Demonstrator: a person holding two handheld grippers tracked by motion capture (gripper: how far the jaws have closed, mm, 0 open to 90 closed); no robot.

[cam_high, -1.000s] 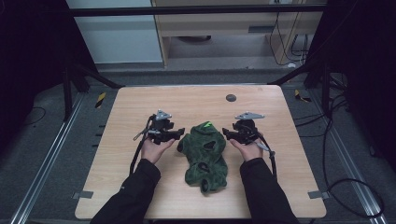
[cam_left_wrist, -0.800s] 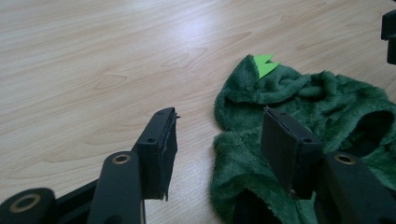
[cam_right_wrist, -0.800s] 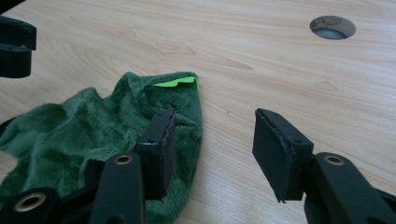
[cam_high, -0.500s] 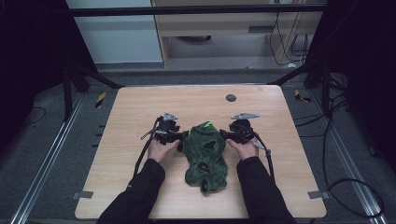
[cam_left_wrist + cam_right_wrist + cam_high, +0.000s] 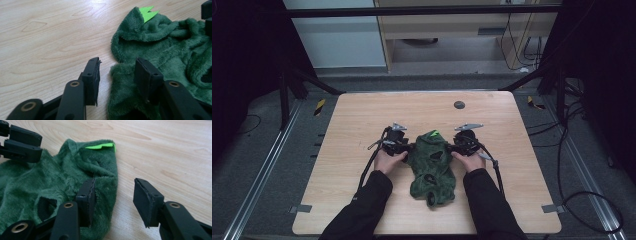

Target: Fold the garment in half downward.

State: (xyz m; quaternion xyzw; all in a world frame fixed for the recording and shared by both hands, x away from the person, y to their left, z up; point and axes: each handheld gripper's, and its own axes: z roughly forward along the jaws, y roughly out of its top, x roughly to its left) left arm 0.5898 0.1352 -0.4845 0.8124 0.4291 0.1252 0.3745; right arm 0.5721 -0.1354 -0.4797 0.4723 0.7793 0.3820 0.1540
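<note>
A: Garment position first. We see the green fleece garment (image 5: pixel 432 165) lying crumpled on the wooden desk (image 5: pixel 352 120), near its front middle, with a bright green tab (image 5: pixel 434 133) at its far end.

B: Left tongs (image 5: pixel 117 72)?

A: We find them spread. One jaw rests over bare desk; the other sits on the fleece edge, so the fabric border lies between them, not pinched.

B: Right tongs (image 5: pixel 113 195)?

A: Spread as well. We see one jaw on the fleece beside an opening in the fabric, the other over bare wood just beside the garment.

B: Hands?

A: In the high view we see the left hand (image 5: pixel 387 161) and right hand (image 5: pixel 469 161) flanking the garment, sleeves dark.
</note>
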